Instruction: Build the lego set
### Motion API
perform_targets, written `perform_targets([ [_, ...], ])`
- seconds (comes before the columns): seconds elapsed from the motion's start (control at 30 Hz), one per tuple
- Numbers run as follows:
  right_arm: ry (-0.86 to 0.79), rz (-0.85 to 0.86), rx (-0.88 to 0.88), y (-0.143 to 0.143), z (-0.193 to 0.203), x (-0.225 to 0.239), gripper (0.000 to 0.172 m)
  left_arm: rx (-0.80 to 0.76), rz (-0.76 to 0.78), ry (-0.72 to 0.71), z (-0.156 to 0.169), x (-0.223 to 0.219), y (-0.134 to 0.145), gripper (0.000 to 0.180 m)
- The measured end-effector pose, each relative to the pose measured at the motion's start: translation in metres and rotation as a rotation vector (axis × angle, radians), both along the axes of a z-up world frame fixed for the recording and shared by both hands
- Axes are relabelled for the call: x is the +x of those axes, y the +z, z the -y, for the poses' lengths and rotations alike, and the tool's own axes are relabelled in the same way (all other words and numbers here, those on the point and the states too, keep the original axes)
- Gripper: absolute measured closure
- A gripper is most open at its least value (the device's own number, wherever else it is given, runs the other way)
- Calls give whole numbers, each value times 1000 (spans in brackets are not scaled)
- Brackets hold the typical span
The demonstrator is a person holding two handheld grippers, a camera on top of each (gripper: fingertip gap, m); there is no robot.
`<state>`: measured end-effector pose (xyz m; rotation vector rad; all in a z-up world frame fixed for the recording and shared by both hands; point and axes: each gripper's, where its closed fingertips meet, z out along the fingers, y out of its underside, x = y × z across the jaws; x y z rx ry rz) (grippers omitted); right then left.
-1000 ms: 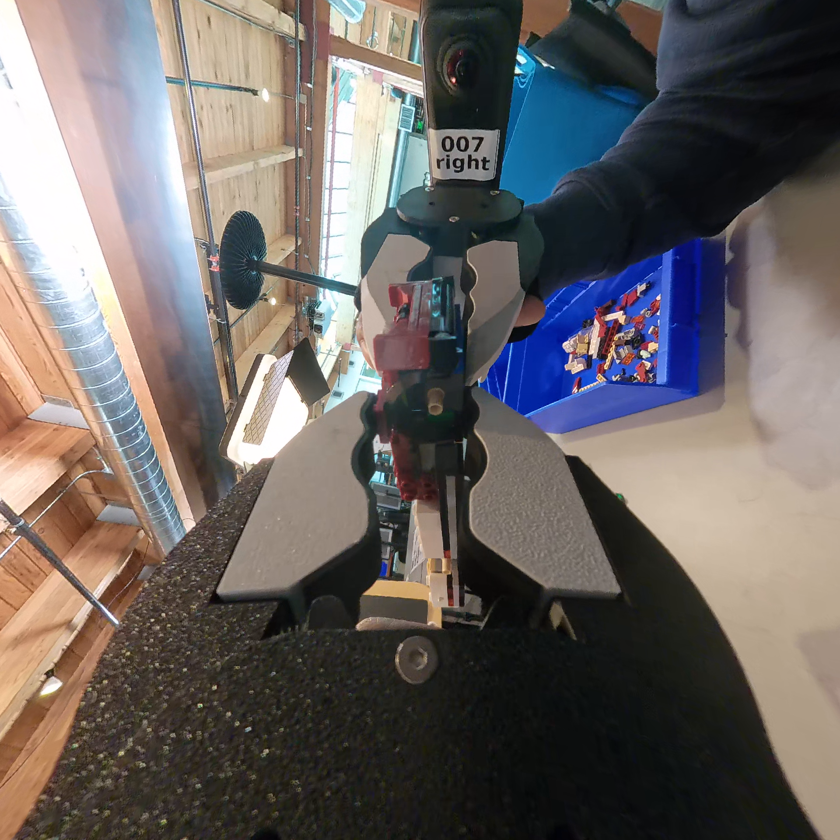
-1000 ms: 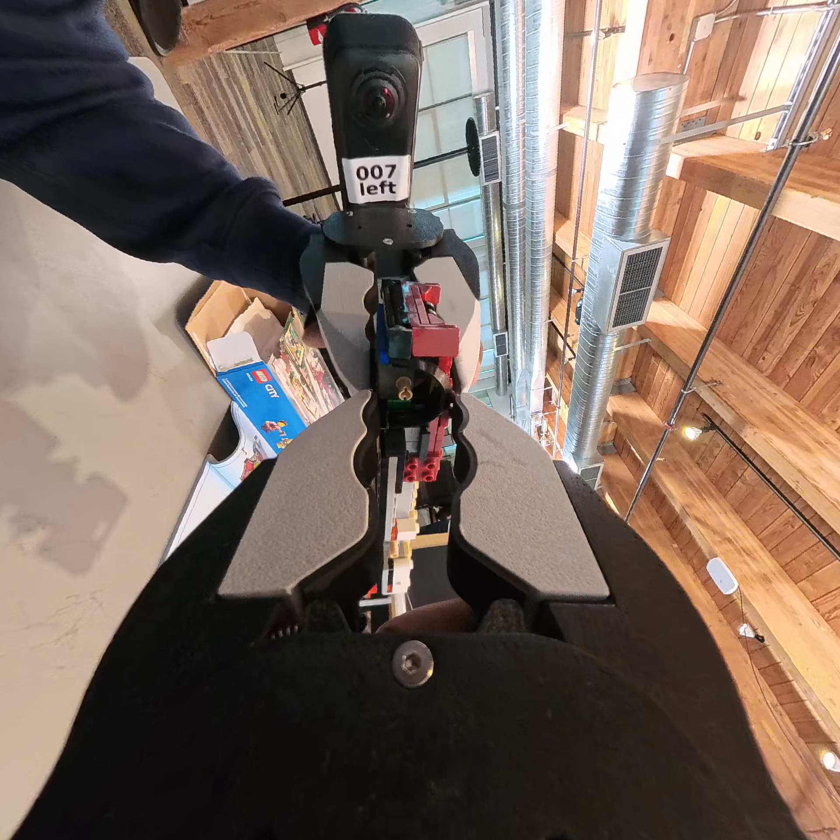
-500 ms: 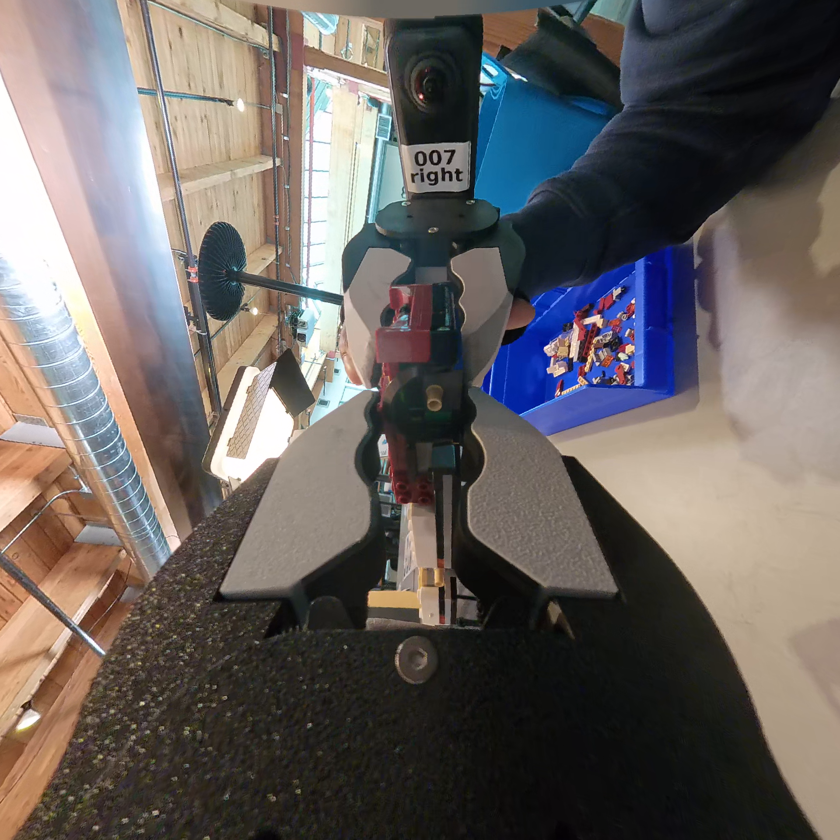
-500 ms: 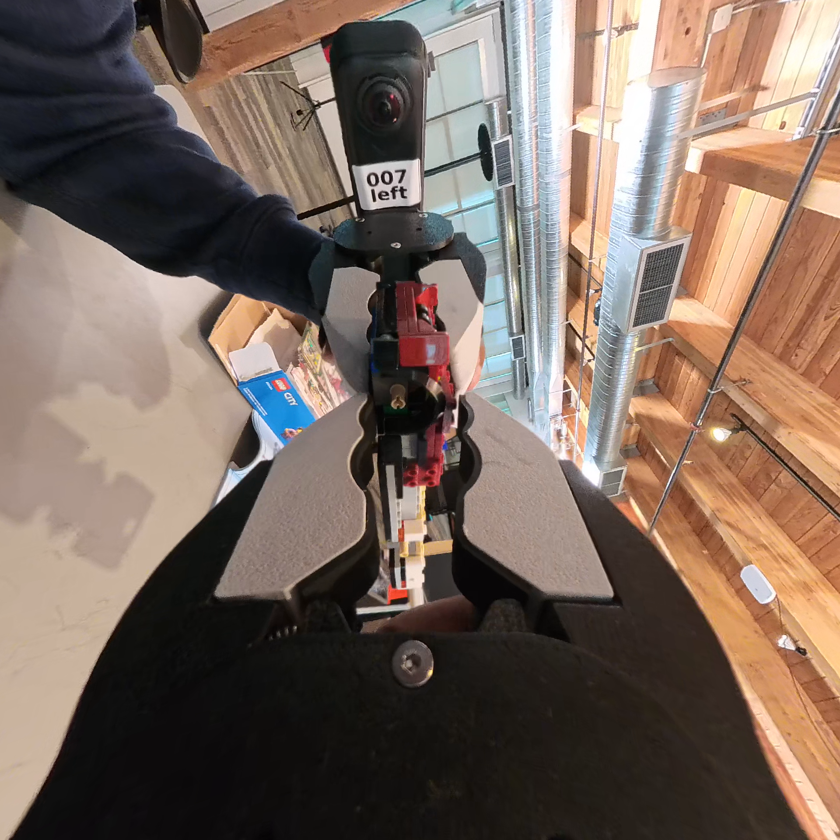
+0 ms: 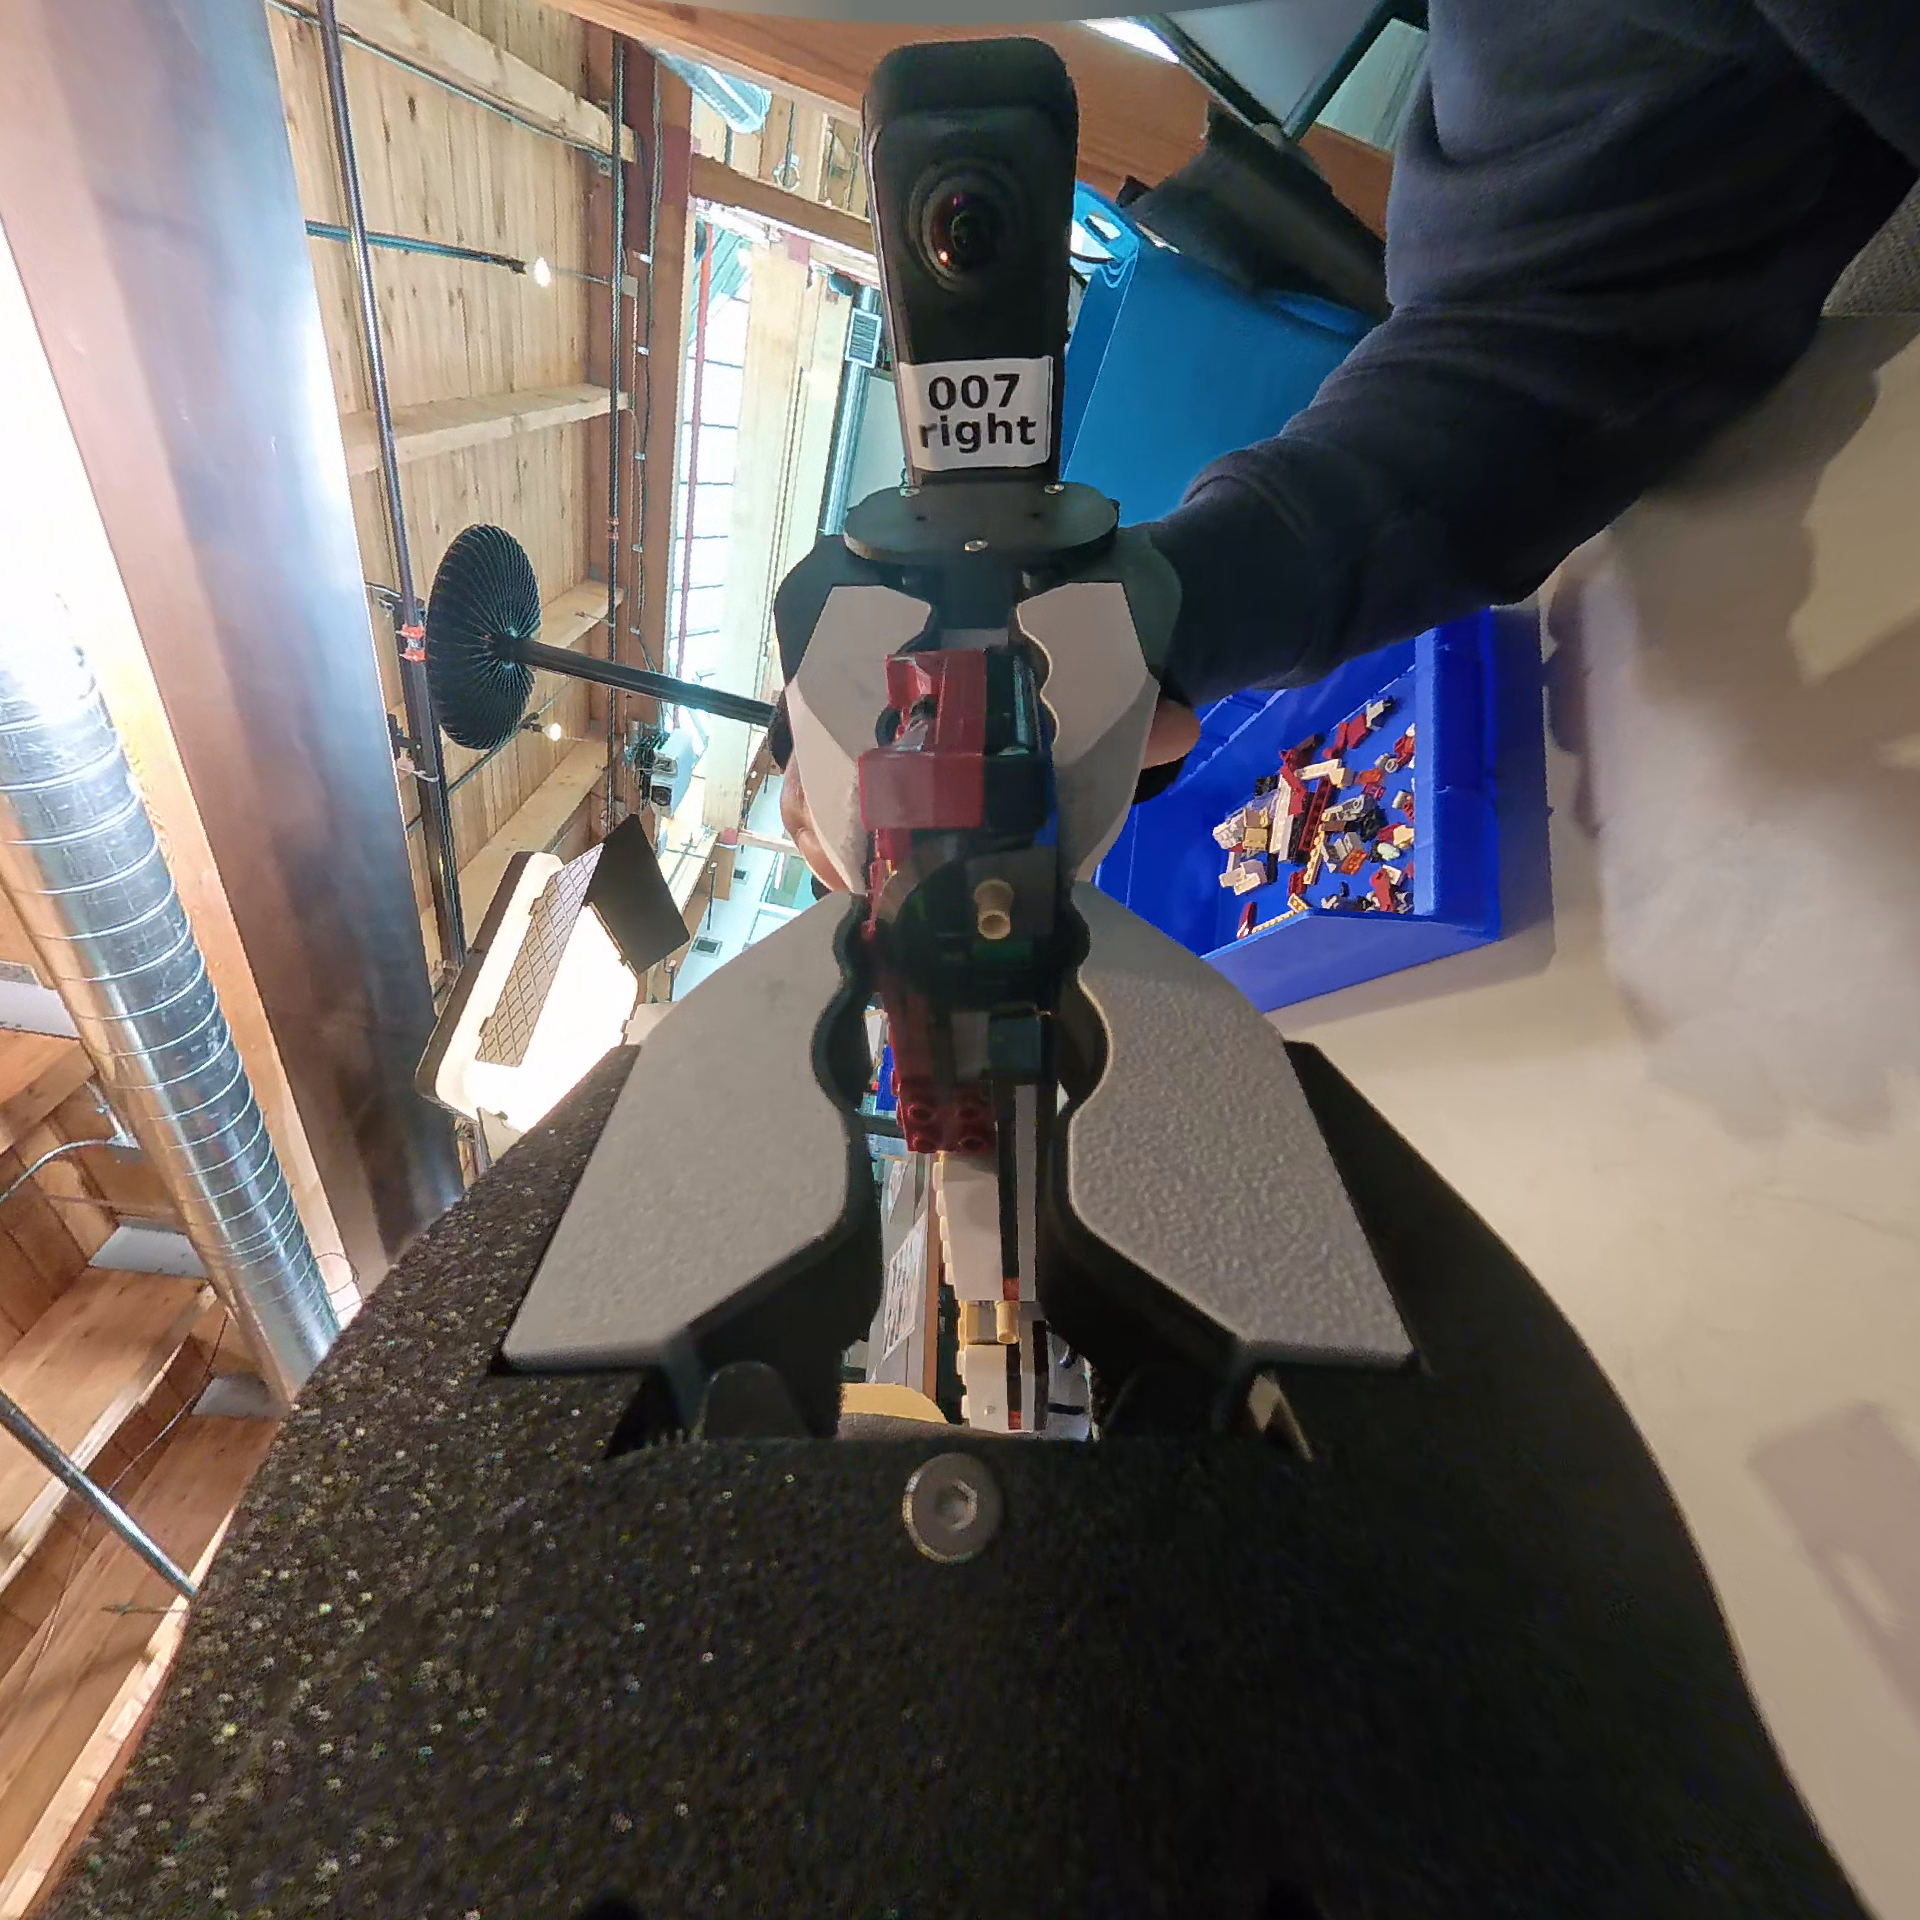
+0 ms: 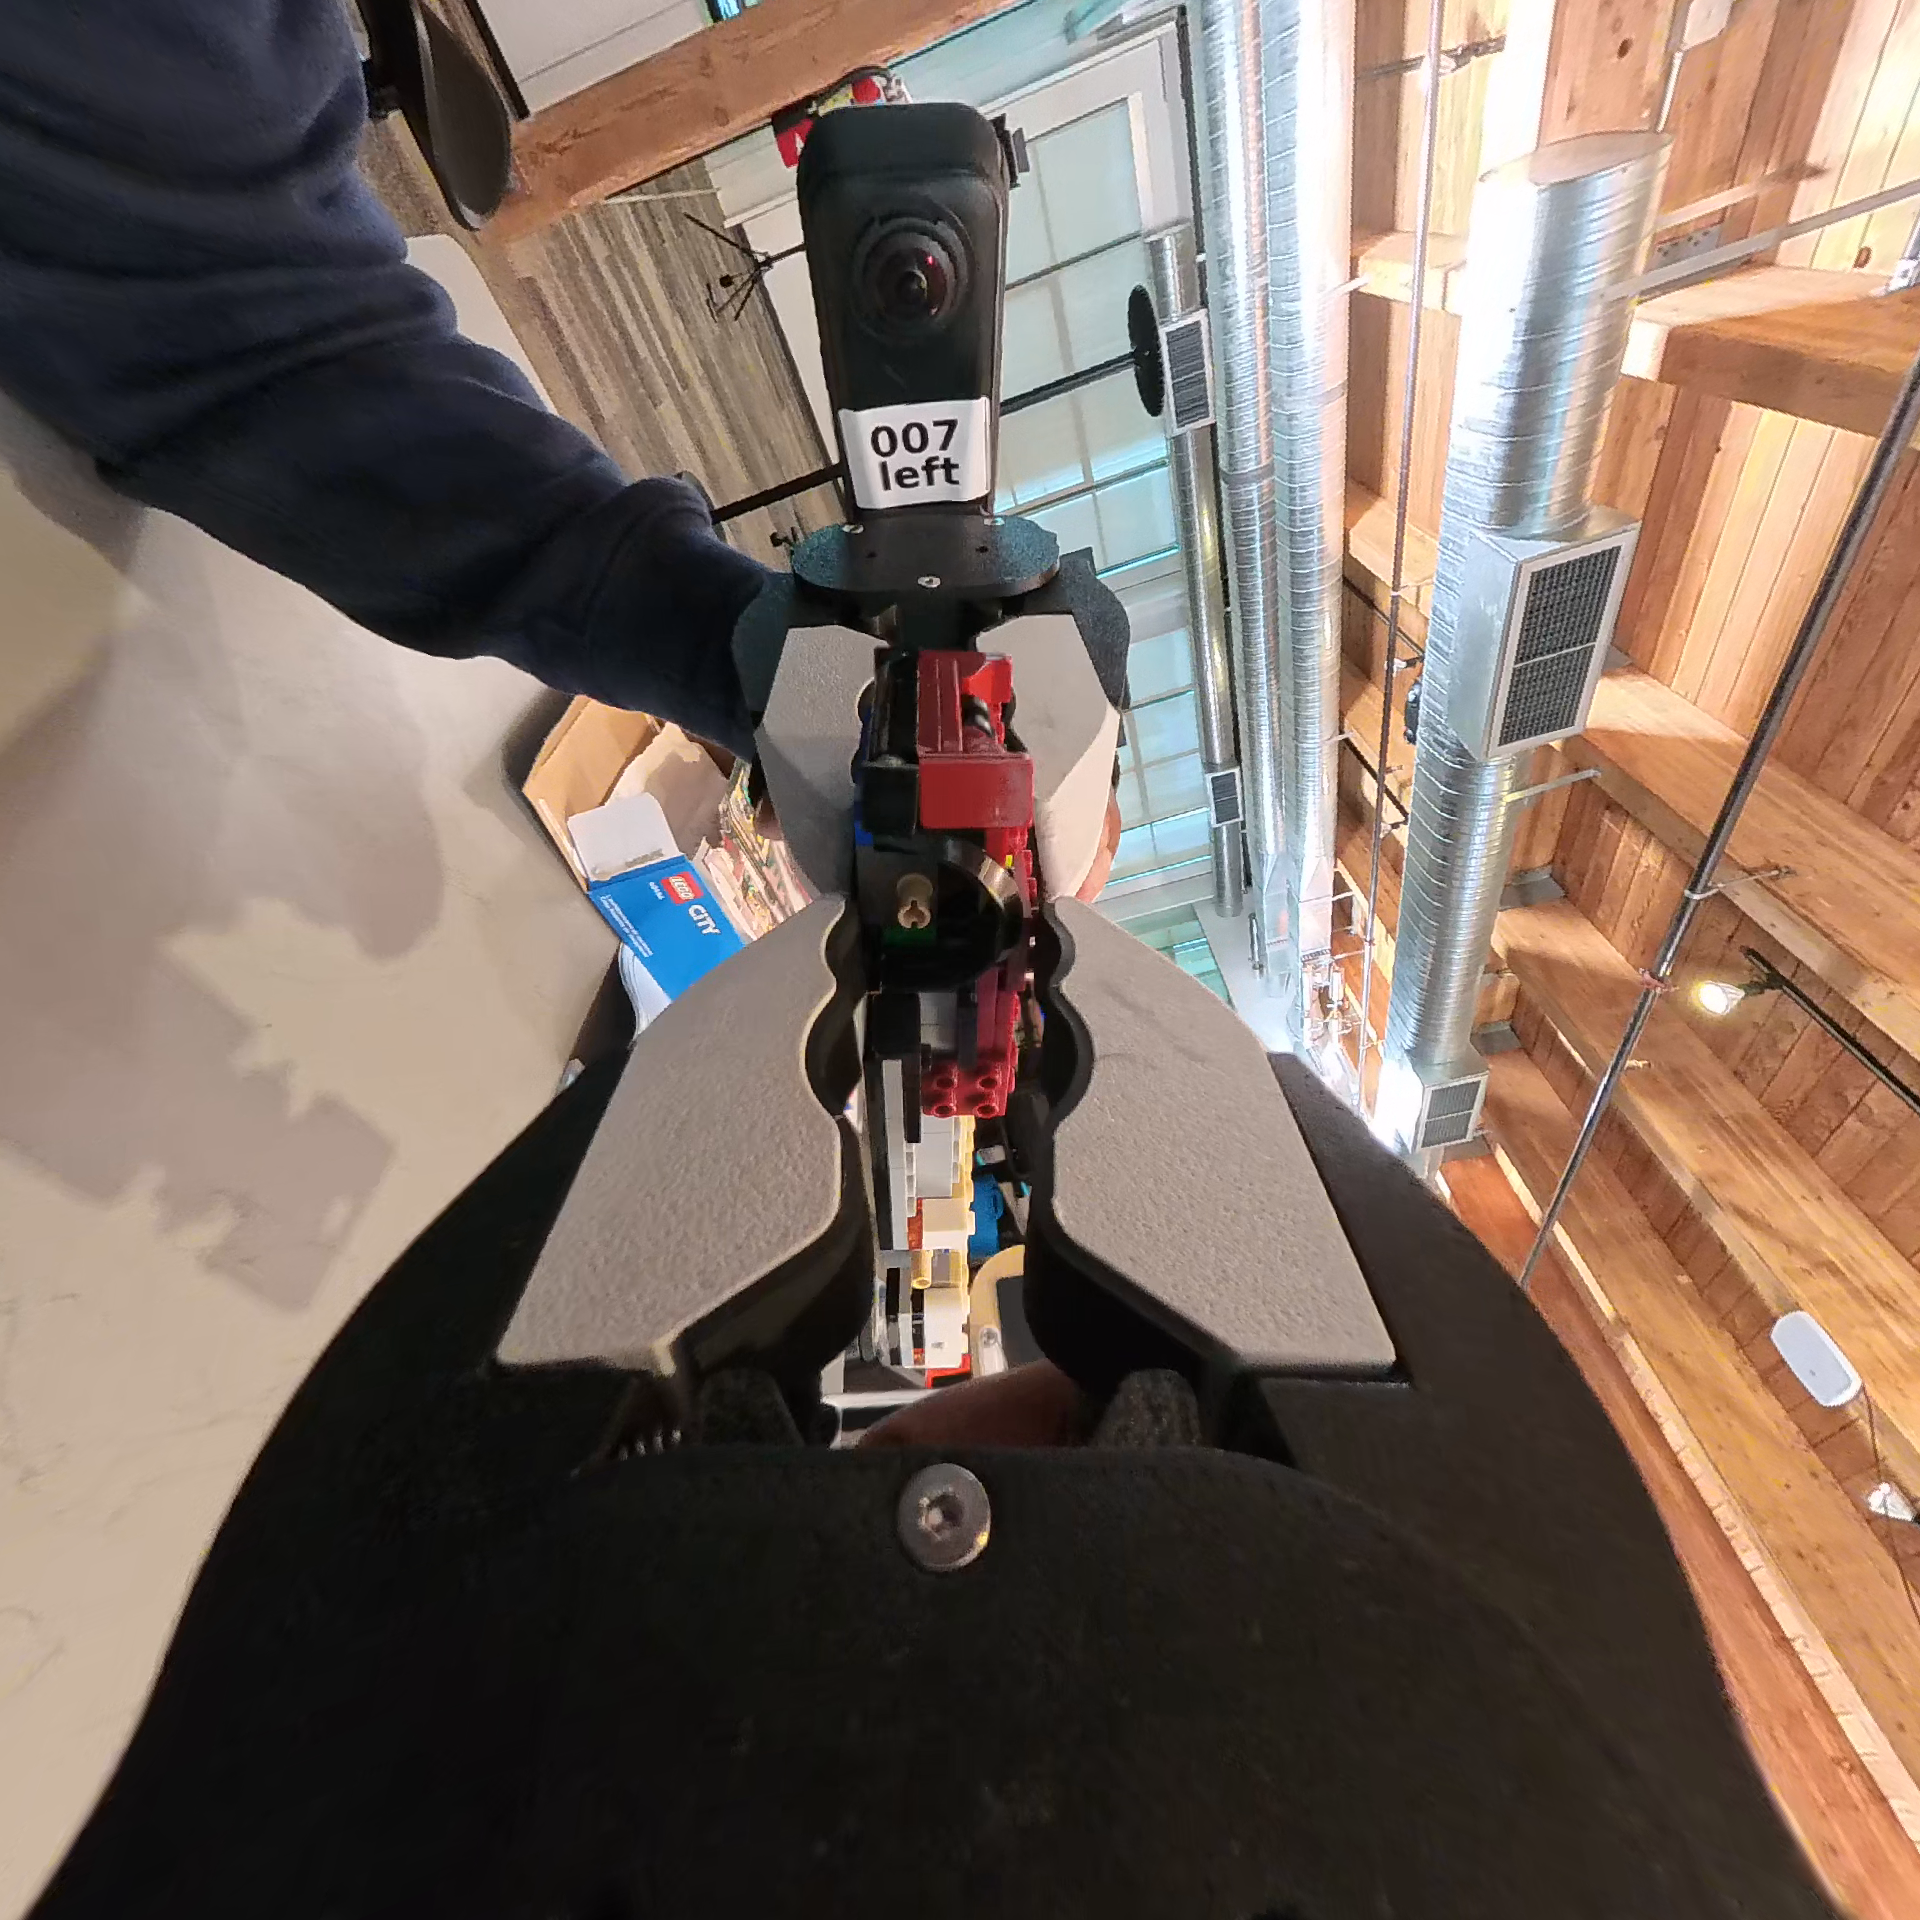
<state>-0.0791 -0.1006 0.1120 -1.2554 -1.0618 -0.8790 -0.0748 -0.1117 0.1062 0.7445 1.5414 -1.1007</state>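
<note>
My left hand-held gripper [image 5: 961,925] and right hand-held gripper [image 6: 940,935] face each other, both clamped on one red-and-black brick model [image 5: 956,790], held in the air above the table [image 5: 1662,1195] near a blue bin [image 5: 1382,831].

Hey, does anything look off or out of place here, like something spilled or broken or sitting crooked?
Nothing stands out. Both grippers, left and right, clamp one toy brick model from opposite ends in mid-air. The loose bricks lie inside the blue bin, none spilled on the table.
</note>
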Motion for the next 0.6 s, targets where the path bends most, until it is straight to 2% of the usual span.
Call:
perform_targets([
  [0.3, -14, -9, 11, 1, -1, 3, 140, 11, 49, 40, -1, 3, 1, 148],
  [0.47, -52, -20, -22, -2, 1, 10, 126, 30, 117, 132, -6, 12, 3, 148],
  [0.6, -139, 1, -28, 3, 6, 20, 123, 75, 190, 269, -15, 24, 7, 148],
])
